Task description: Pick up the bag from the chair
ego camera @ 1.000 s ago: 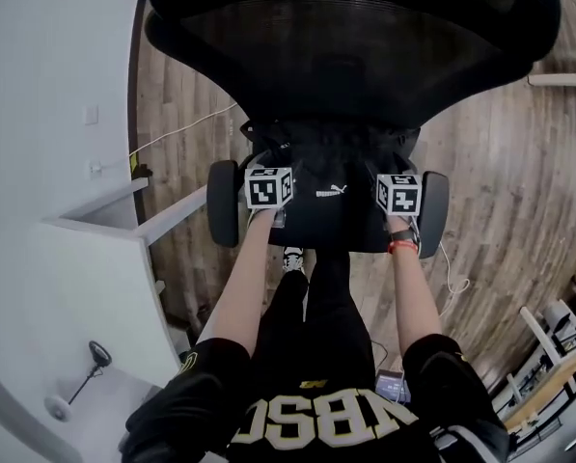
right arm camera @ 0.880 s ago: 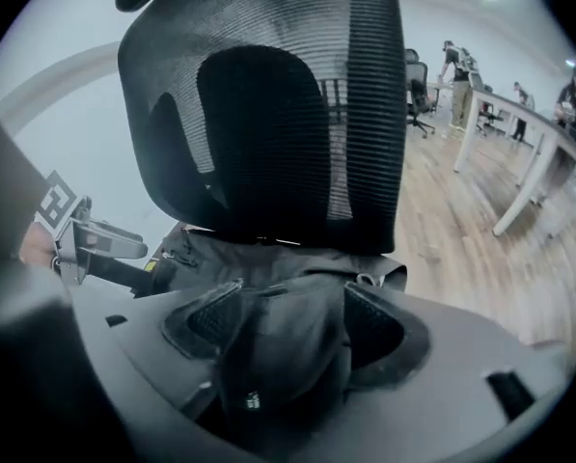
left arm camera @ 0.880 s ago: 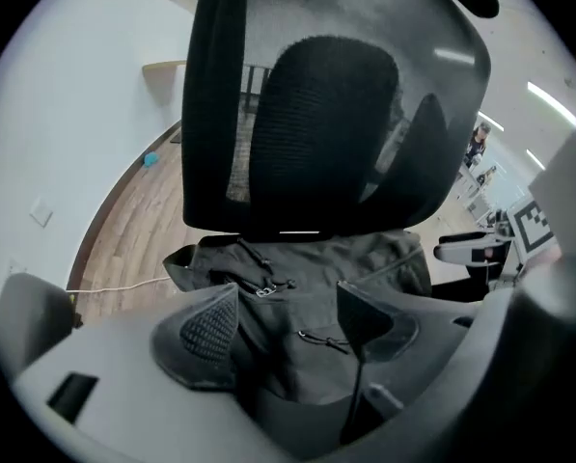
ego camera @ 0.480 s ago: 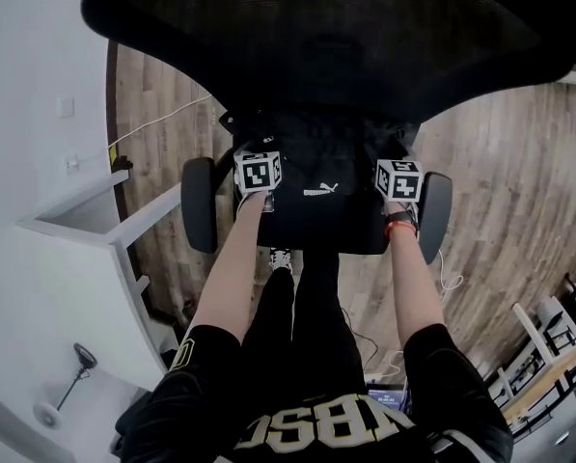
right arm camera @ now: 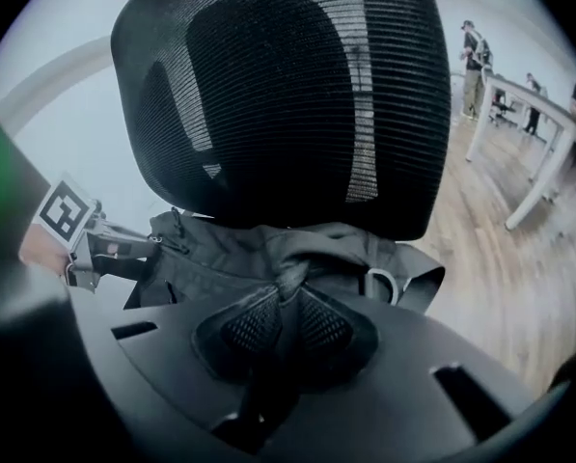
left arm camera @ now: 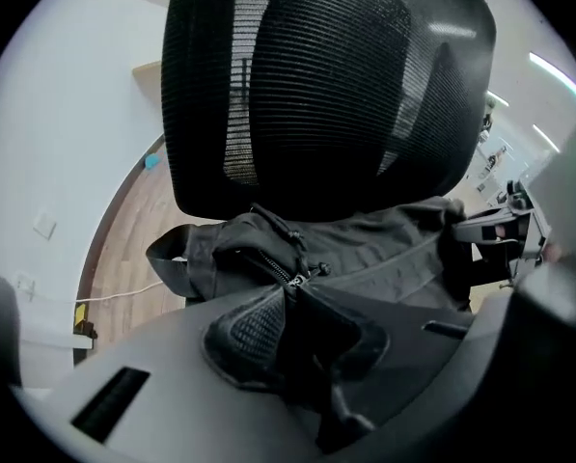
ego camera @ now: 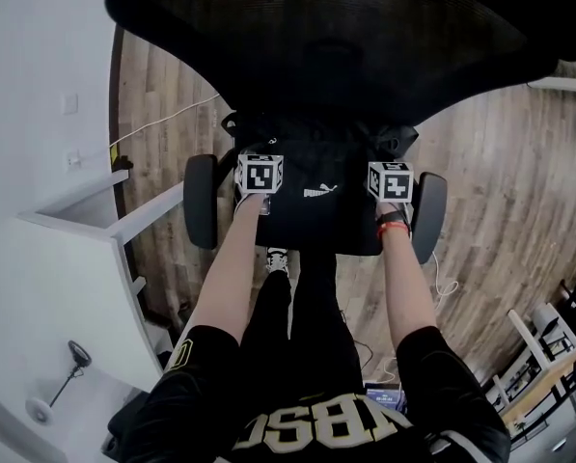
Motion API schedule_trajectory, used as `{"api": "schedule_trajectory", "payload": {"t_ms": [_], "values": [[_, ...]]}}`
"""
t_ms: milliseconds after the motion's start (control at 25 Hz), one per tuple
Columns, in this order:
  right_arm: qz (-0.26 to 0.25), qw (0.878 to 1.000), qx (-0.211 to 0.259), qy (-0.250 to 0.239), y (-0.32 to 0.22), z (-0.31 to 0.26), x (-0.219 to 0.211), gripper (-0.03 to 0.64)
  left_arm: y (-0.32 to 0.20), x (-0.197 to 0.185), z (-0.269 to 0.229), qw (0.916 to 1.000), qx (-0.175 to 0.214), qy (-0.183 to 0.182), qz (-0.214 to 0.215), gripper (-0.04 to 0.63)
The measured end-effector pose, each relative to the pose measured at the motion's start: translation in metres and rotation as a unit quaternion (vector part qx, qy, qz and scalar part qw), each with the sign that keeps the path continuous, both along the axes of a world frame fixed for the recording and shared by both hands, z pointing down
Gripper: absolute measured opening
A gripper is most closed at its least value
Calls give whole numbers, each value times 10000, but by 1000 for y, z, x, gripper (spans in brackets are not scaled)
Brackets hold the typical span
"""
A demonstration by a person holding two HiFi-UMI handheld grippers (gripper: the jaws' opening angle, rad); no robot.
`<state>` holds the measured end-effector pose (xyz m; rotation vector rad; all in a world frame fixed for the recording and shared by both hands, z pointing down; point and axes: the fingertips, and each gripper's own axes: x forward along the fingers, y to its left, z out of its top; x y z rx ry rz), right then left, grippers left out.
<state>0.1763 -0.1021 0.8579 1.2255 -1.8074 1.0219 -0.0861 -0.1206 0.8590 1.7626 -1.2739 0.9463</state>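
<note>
bag [ego camera: 318, 215] on chair [ego camera: 345, 37], pinched by hand-held grippers [left arm camera: 292, 285] [right arm camera: 289, 292]

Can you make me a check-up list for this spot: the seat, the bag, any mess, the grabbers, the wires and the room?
Surface: chair seat, mostly covered by the bag; the mesh back stands upright behind it.
Job's things: black bag lies on the seat, against the back.
Clutter: nothing seen on the seat besides the bag.
Grippers: left gripper fingers pinch bag fabric beside the zipper; right gripper fingers pinch a fold of the bag.
Cables: white cable on the floor left of the chair; second cable near its right side.
Surroundings: wooden floor; white desk at the left.
</note>
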Motion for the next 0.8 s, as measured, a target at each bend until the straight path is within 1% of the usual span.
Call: {"api": "schedule_trajectory", "payload": {"t_ms": [200, 320, 440, 680, 800], "values": [[-7, 10000, 76, 52, 2, -25, -5, 46, 6, -6, -24, 9998, 87, -27, -167, 51], [110, 9998, 155, 50, 3, -47, -6, 46, 8, 0, -45, 9993, 138, 211, -275, 49], [336, 9991, 244, 7, 10, -73, -6, 46, 12, 5, -69, 9981, 236, 421, -384, 46], [546, 9973, 493, -51, 24, -131, -17, 46, 15, -4, -132, 9962, 610, 469, -406, 44], [677, 9953, 682, -121, 25, -162, -19, 46, 12, -6, -167, 9936, 844, 582, -481, 44]]}}
